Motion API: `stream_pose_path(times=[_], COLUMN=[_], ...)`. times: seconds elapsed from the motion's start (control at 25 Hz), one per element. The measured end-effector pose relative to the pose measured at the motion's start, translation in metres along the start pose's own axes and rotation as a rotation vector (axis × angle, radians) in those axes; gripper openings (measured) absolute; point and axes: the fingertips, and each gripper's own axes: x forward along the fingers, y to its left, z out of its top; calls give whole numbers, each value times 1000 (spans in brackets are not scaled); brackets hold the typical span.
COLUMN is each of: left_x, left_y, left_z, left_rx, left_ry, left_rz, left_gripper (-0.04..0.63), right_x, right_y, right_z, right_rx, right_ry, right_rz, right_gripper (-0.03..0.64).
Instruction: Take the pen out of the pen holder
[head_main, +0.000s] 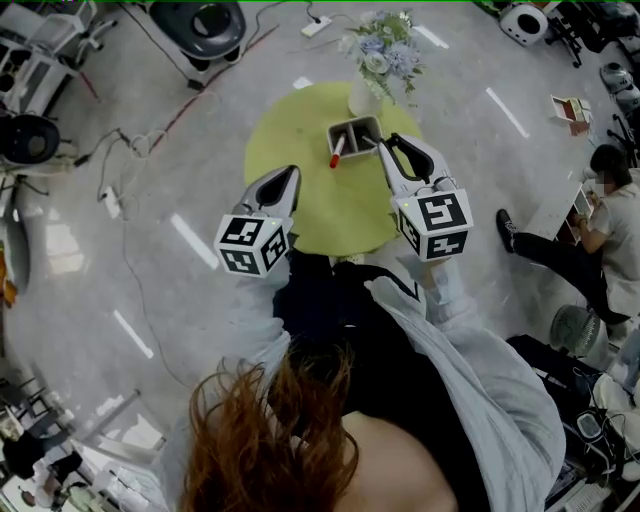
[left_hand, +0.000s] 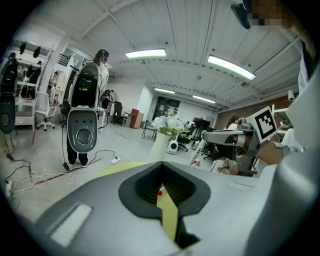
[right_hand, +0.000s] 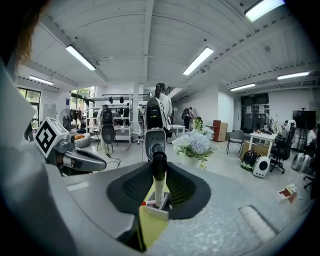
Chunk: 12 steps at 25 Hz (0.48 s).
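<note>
Yellow-green and round, the table (head_main: 300, 215) carries a grey two-part holder (head_main: 352, 130) near its far edge, with a vase (head_main: 362, 98) of pale flowers just behind it. The right gripper (head_main: 383, 145) reaches to the holder's right side. In the right gripper view its jaws are closed on a pen (right_hand: 159, 182) with a white barrel and black top, which stands upright with its lower end still down in the holder (right_hand: 156, 210). A red pen (head_main: 337, 152) leans out of the holder's left side, its red end over the table. The left gripper (head_main: 293, 172) hangs over the table's near left edge, well apart from the holder, its jaws together at the tips and holding nothing.
</note>
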Motion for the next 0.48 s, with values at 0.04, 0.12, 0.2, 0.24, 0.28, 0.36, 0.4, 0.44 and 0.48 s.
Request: stream_pose_path(times=[0.04, 0.12, 0.2, 0.24, 0.28, 0.36, 0.4, 0.44, 0.48], left_x=[0, -1, -2, -3, -5, -6, -6, -5, -5], left_y=[-4, -13, -22, -26, -30, -37, -40, -43, -44], left_z=[1, 1, 2, 3, 3, 3, 2, 2, 1], left_rx=[5, 20, 34, 40, 46, 57, 62, 66, 69], left_ry=[-5, -12, -18, -22, -25, -31, -32, -34, -34], left_rz=[-5, -14, -23, -28, -32, -40, -43, -45, -46], left_gripper=[18, 18, 19, 18, 18, 18, 18, 18, 18], right_x=[-7, -20, -33, -39, -45, -55, -59, -63, -65], right_y=[-3, -8, -12, -14, -16, -21, -24, -27, -30], right_z=[0, -2, -5, -7, -9, -16, -20, -25, -29], right_rx=[8, 16, 19, 23, 29, 43, 50, 58, 67], right_ry=[-10, -27, -41, -47, -53, -61, -62, -62, -60], right_rz=[-8, -25, -39, -44, -49, -64, -72, -79, -83], right_gripper=[81, 81, 81, 81, 81, 81, 81, 81, 81])
